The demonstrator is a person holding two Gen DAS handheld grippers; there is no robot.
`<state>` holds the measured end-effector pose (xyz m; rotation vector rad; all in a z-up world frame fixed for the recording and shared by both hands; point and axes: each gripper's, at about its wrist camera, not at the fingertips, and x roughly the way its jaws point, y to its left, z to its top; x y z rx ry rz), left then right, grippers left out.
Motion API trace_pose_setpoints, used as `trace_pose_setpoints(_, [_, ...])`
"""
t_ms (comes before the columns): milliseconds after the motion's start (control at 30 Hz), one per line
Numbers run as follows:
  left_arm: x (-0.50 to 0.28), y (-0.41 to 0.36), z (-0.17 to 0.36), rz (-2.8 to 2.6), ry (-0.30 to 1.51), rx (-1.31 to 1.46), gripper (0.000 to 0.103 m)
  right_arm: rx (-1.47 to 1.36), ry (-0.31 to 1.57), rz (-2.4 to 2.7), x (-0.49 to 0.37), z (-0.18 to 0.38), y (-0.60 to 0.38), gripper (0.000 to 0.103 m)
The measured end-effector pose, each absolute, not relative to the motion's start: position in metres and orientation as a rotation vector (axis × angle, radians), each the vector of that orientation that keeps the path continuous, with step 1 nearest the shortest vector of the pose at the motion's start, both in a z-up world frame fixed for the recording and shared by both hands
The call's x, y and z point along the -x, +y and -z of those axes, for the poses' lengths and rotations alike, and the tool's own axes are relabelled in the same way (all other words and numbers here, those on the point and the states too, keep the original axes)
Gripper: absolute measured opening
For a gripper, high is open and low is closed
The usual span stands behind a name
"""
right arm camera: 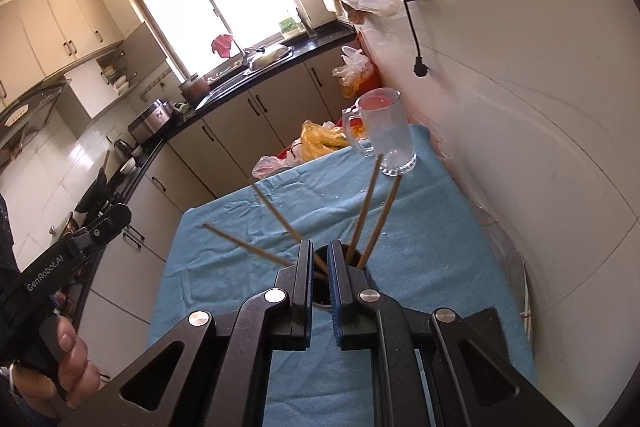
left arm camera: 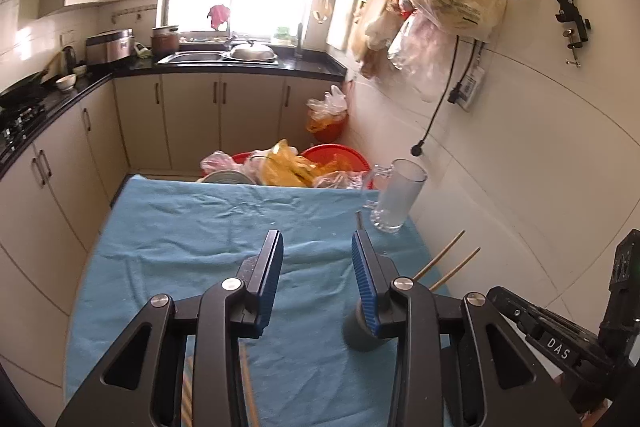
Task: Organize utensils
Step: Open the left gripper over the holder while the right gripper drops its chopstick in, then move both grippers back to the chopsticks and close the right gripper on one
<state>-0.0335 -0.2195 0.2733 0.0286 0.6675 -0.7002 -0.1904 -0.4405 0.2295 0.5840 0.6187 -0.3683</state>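
My right gripper (right arm camera: 320,259) is shut on the rim of a dark round holder (right arm camera: 356,267) above the blue cloth. Several wooden chopsticks (right arm camera: 368,203) stand in the holder; two lean left and two point toward the mug. In the left wrist view the same holder (left arm camera: 358,335) shows blurred behind the right finger, with two chopstick ends (left arm camera: 444,259) sticking out to the right. My left gripper (left arm camera: 316,239) is open over the cloth with nothing between its blue pads. More wooden sticks (left arm camera: 248,387) show beneath it at the bottom edge.
A blue cloth (left arm camera: 180,227) covers the table, which stands against a white tiled wall on the right. A clear glass mug (left arm camera: 396,199) stands at the far right corner. Red basins and plastic bags (left arm camera: 292,167) sit beyond the far edge. A hand (right arm camera: 68,359) grips the left tool.
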Motion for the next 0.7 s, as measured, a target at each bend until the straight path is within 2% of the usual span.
trace_pose_setpoints(433, [0.038,-0.128,-0.213,0.541,0.786,-0.007,0.035,-0.472,0.718,0.227,0.163,-0.198,-0.355,0.010])
trace_pose_setpoints(700, [0.035,-0.075,-0.154,0.436,0.919,-0.033,0.035,-0.453,0.887,0.130,0.135,-0.137,-0.307,0.010])
